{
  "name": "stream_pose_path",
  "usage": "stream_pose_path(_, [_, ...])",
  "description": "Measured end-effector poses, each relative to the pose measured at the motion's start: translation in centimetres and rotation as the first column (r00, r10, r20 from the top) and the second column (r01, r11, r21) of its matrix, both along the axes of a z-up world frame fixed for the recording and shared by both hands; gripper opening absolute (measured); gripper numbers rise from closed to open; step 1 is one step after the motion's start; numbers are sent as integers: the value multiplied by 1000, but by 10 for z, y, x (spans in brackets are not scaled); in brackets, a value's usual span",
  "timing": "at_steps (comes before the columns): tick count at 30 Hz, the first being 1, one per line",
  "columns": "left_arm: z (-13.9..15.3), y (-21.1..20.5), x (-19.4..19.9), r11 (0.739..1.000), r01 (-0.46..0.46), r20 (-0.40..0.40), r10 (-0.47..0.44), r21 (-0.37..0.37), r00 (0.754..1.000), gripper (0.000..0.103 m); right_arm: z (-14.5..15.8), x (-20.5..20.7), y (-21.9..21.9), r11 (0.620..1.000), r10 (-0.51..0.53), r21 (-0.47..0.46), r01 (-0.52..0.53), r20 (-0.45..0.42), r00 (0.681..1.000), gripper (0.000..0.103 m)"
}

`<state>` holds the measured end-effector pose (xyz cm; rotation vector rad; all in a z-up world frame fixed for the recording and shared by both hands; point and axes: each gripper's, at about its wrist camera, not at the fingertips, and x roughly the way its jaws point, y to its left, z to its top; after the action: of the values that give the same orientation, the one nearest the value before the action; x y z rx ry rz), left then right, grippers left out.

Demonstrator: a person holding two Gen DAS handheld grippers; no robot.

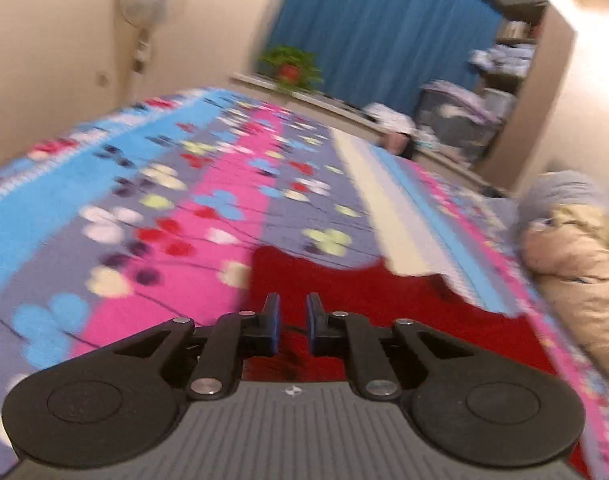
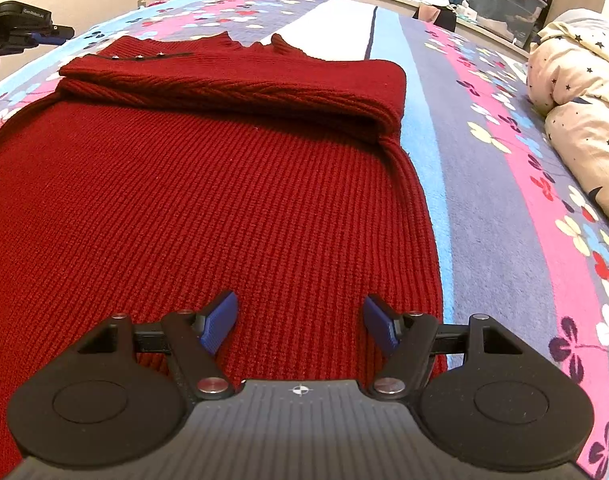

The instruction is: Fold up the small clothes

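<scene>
sweater: the dark red knit sweater [image 2: 208, 200] fills the centre and left of the right wrist frame, flat on the flowered bedspread [image 2: 504, 184]; its sleeves look already folded into a band across the upper part of the frame.
right gripper: the right gripper [image 2: 300, 326] sits at lower centre above the near hem, fingers spread wide, nothing between them.
left gripper: in its own blurred view the left gripper [image 1: 293, 326] sits at lower centre over red knit; its fingers are nearly together with a narrow gap, and i cannot tell whether cloth is pinched. it also shows at the far upper left of the right wrist frame.
likely step: taking the near hem to fold it up toward the sleeve band.
doing it well: pinch both layers at the hem corners, lift evenly, lay the edge square.
risk: thick knit may slip or bunch.
</scene>
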<state>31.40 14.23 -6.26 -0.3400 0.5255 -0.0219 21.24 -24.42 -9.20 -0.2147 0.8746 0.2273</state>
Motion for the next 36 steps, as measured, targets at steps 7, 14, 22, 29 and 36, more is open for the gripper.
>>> stream_pose_path(7, [-36,-39,8,967,139,-161,-105,215,981,15,1,-3,-1,1000,-6,5,6,1,1000,71])
stream_pose_path(14, [24,-40,-60,966,166,-67,-156,199,986,42,19,-13,-24,991,-130,20,129,29,991,71])
stream_pose_path(22, [37,-18,-165,981,152,-233,-121,118,965,42,36,-62,-96,864,-425,271,424,-60,903,72])
stream_pose_path(29, [11,-12,-235,984,149,-418,-94,101,904,42,10,-94,-109,874,-384,242,420,-184,905,72])
stream_pose_path(36, [-36,1,-283,999,14,-469,5,37,883,49,-4,-106,-96,905,-336,188,381,-232,913,73])
